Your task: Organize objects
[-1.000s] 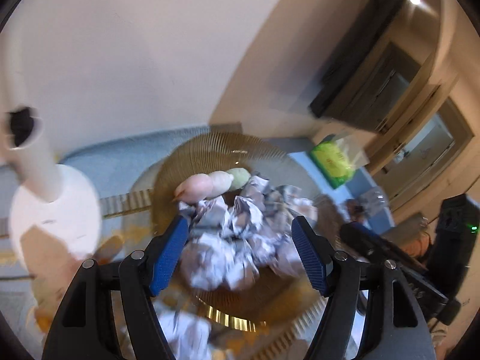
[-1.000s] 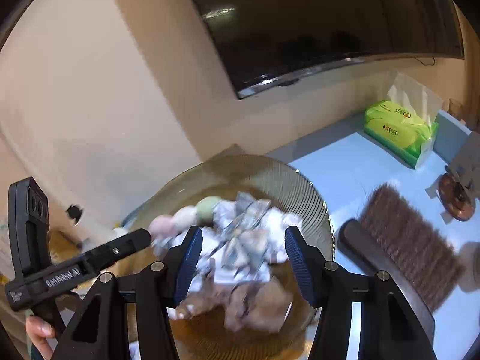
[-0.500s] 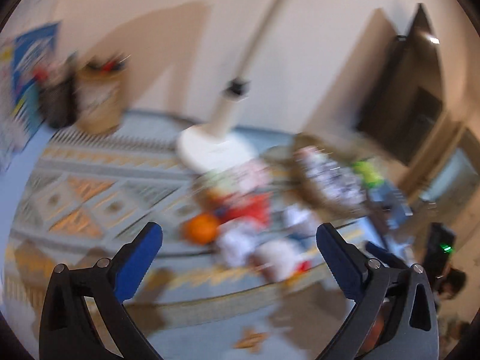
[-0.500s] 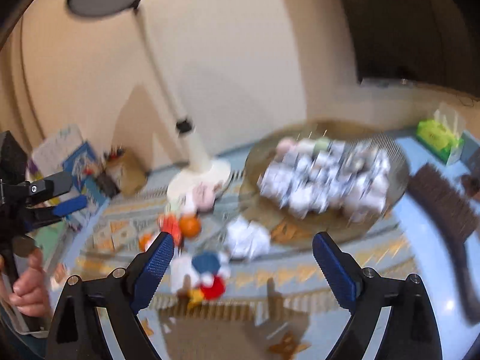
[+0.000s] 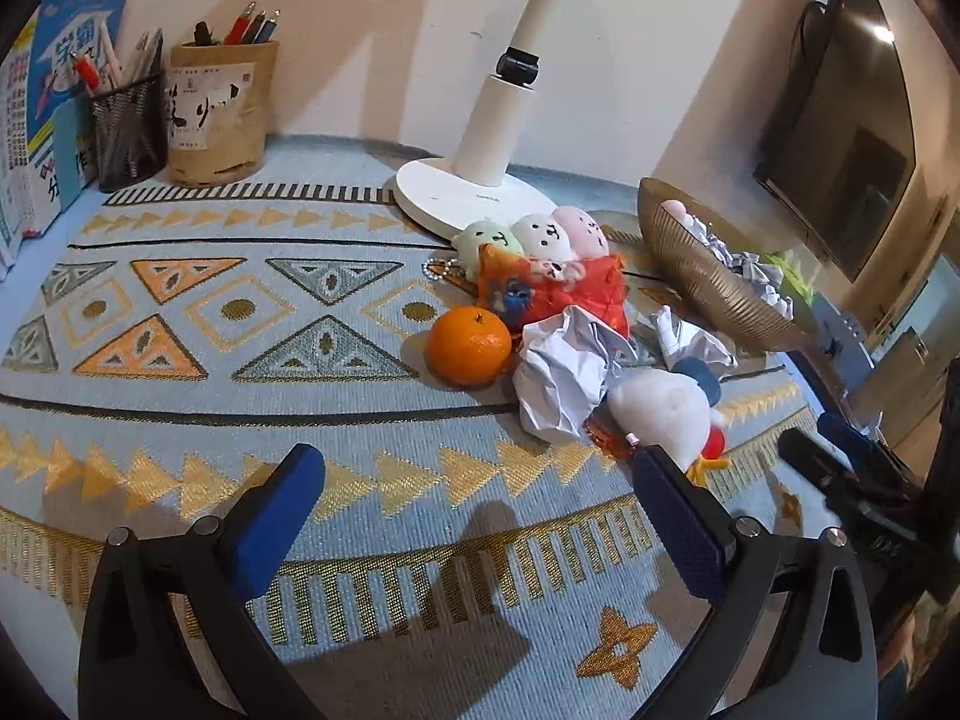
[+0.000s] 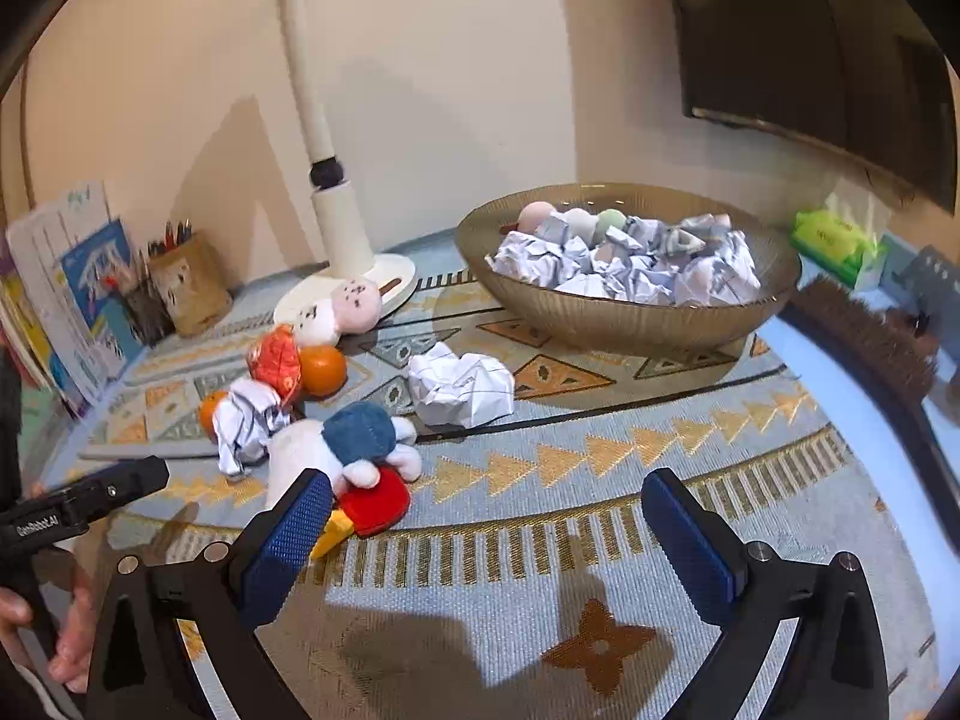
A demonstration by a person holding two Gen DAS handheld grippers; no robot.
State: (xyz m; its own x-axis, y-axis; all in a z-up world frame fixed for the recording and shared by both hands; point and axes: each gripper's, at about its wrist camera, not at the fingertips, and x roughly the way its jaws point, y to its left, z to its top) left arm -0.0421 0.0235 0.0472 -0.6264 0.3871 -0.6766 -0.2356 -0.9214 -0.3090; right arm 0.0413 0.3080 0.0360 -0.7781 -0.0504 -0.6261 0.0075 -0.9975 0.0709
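Observation:
A gold bowl (image 6: 630, 324) at the back right holds several crumpled paper balls (image 6: 630, 264) and a pink, white and green plush (image 6: 570, 219). On the patterned mat lie a paper ball (image 6: 462, 390), a white duck plush (image 6: 342, 450), an orange (image 5: 468, 345), a red pouch (image 5: 558, 294) and another three-ball plush (image 5: 540, 234). A crumpled paper ball (image 5: 564, 378) rests against the orange. My left gripper (image 5: 477, 468) is open over bare mat, short of the orange. My right gripper (image 6: 486, 492) is opening, with nothing between its fingers; its left pad (image 6: 288, 534) is beside the duck.
A white lamp base (image 5: 474, 198) stands behind the toys. Pen holders (image 5: 216, 114) and books (image 5: 54, 96) line the far left. A dark brush (image 6: 864, 336) and a green tissue pack (image 6: 834, 240) sit right of the bowl. A hand (image 6: 66, 648) holds the other gripper at the left.
Both grippers have pulled back from over the bowl to low above the mat's near edge. Their jaws have spread wide. Nothing is held.

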